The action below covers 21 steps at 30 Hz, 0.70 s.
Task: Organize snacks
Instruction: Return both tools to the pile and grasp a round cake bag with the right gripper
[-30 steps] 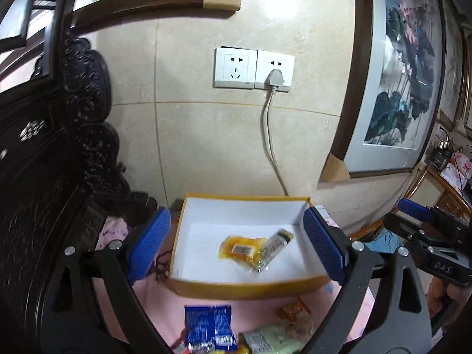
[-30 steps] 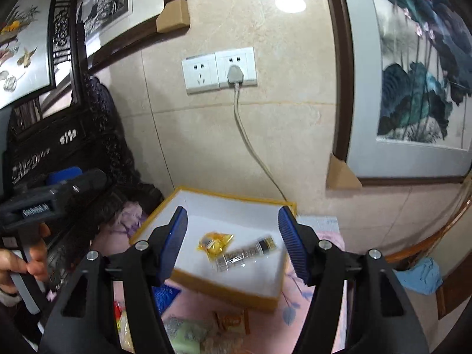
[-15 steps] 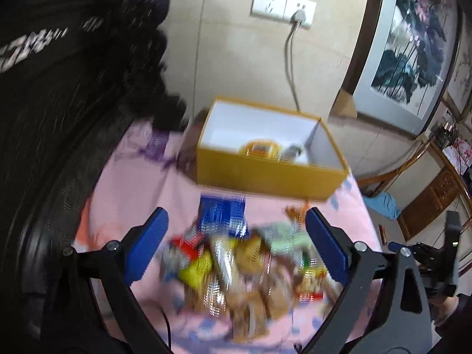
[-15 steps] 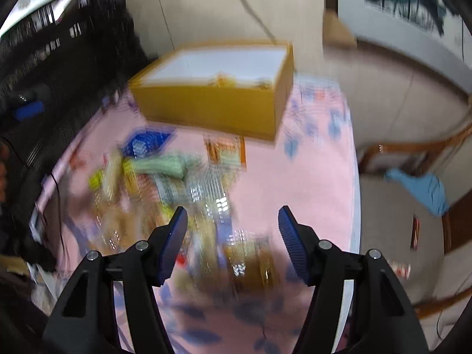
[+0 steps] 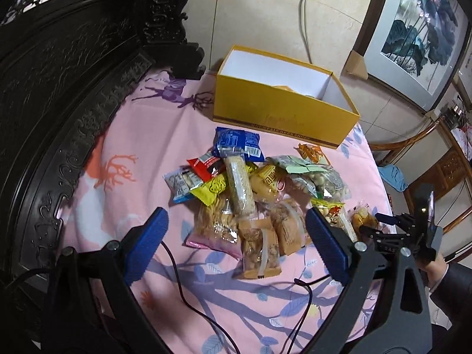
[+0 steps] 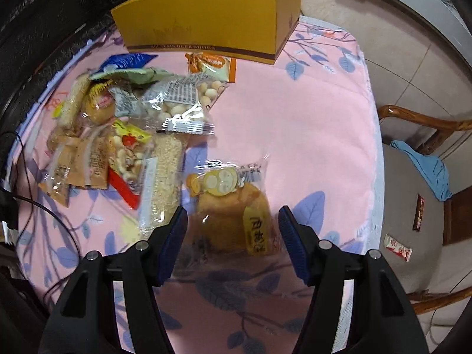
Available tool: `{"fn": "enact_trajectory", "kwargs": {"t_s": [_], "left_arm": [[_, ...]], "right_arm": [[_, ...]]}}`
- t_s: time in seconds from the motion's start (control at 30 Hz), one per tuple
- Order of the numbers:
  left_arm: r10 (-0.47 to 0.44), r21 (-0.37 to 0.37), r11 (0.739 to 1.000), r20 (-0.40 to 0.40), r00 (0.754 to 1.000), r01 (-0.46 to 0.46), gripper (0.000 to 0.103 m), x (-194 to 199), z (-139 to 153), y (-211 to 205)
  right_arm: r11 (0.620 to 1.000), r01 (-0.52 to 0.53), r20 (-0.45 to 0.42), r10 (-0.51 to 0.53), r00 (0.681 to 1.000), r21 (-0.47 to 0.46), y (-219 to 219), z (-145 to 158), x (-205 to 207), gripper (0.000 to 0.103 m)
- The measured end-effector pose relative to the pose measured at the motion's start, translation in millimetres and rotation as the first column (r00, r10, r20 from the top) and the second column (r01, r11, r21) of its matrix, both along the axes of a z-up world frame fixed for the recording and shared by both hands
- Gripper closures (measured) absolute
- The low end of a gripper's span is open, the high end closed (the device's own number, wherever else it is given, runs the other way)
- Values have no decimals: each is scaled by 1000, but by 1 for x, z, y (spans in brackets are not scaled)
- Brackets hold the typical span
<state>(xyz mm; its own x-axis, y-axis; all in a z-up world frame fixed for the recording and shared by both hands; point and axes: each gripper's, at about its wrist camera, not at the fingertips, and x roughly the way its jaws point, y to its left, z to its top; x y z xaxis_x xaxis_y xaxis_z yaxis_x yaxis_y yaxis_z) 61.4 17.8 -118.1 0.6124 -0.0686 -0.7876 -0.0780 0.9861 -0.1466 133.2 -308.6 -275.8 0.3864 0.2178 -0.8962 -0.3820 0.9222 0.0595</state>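
A yellow box [image 5: 283, 115] stands open at the far side of the pink cloth; it also shows in the right wrist view [image 6: 206, 26]. A heap of several snack packets [image 5: 253, 188] lies in front of it. My left gripper [image 5: 236, 242] is open and empty, above the near end of the heap, over brown packets [image 5: 259, 244]. My right gripper [image 6: 231, 236] is open and empty, its jaws either side of a clear-wrapped yellow bread packet [image 6: 233, 200] that lies apart from the heap. The right gripper also shows in the left wrist view [image 5: 392, 230].
A dark carved wooden frame [image 5: 67, 67] borders the cloth on the left. Black cables [image 5: 188, 295] trail over the near cloth. A wooden chair [image 6: 424, 183] with a blue cloth [image 6: 424, 168] and two small packets stands to the right. A tiled wall lies behind the box.
Both grippers have pulled back from above the box and tilted down over the snack heap. Both have stayed open and empty.
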Motion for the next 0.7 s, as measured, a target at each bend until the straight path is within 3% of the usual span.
{"fn": "enact_trajectory", "kwargs": {"t_s": [0.13, 0.27, 0.37, 0.7], "left_arm": [[-11, 9, 1000, -38, 999, 11, 7, 4, -10, -6], [-42, 24, 999, -95, 995, 44, 7, 8, -31, -17], [-71, 30, 997, -137, 988, 76, 7, 14, -49, -28], [-94, -74, 994, -265, 960, 77, 8, 34, -110, -43]], "right_arm": [[998, -35, 18, 35, 999, -46, 7, -10, -3, 47], [1000, 11, 36, -11, 999, -15, 0, -1, -8, 48], [994, 88, 23, -89, 996, 57, -13, 12, -14, 48], [970, 159, 9, -164, 986, 186, -20, 38, -42, 47]]}}
